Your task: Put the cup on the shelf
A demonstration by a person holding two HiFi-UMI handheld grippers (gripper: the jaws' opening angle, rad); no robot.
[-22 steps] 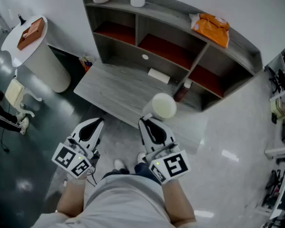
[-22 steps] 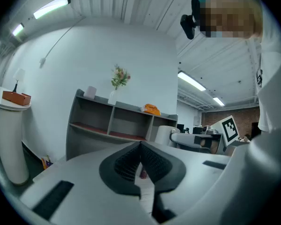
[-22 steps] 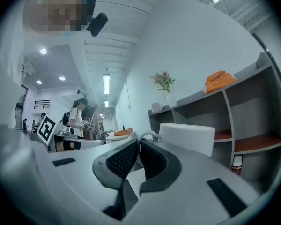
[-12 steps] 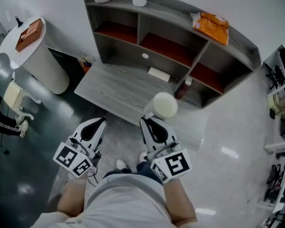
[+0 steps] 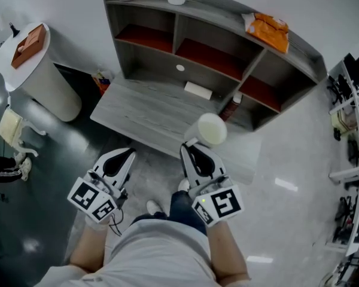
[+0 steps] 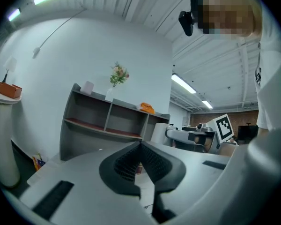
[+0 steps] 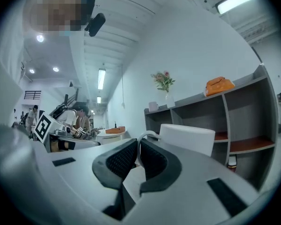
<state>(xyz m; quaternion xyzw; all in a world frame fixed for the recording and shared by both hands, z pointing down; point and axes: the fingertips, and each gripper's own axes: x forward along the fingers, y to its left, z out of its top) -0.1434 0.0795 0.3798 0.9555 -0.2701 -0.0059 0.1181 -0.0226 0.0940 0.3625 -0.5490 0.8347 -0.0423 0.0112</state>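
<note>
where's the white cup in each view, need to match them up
Head view: cup at centre, just past the right gripper, above the desk's front edge.
Left gripper view: small pale cylinder right of centre.
Right gripper view: centre, just right of the jaws, which pinch its handle.
Shared landmark: orange bag on top of the shelf.

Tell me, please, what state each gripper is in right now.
Left gripper: closed, empty.
Right gripper: closed on the cup by its handle.
</note>
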